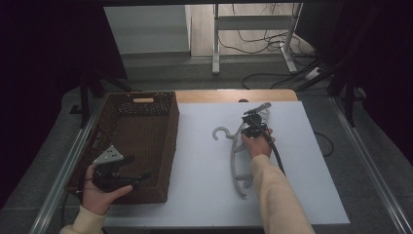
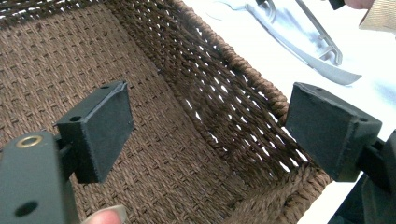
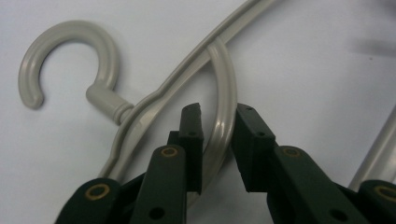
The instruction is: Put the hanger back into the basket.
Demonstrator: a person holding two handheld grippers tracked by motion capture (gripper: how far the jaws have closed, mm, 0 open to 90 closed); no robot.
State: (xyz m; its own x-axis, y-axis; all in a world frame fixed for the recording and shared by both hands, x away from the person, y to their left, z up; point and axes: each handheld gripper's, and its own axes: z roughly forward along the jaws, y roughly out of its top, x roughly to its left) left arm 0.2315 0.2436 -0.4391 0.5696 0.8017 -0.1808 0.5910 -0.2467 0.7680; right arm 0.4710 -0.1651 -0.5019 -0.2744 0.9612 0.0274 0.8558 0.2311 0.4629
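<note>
Overhead, a person sat at a table covered with a white sheet [image 1: 204,195], a two-jaw gripper in each hand. A grey plastic hanger [image 1: 237,146] lay flat near the middle of the sheet, its hook [image 1: 221,132] pointing toward a brown woven basket [image 1: 168,146] that stood along the sheet's left side.

The right gripper [image 1: 253,127] was down on the hanger close to the hook. In the right gripper view, the two black jaws stood either side of a curved inner bar of the hanger [image 3: 223,116]; the left jaw was against the bar, while a thin gap seemed to remain at the right one, so the grip looked nearly closed rather than firm. The hanger rested on the sheet, not lifted.

The left gripper [image 1: 146,174] was held over the near end of the basket, resting in the person's palm. In the left gripper view its jaws stood wide apart with nothing between them, only the woven basket floor [image 2: 187,177] and the near wall beyond, and one end of the hanger lay on the sheet just past the rim.

The step in hand appeared to be taking hold of the hanger. The next move would likely call for closing fully on the bar, then lifting the hanger level and carrying it left over the basket rim, minding that its long arms clear the wall.
</note>
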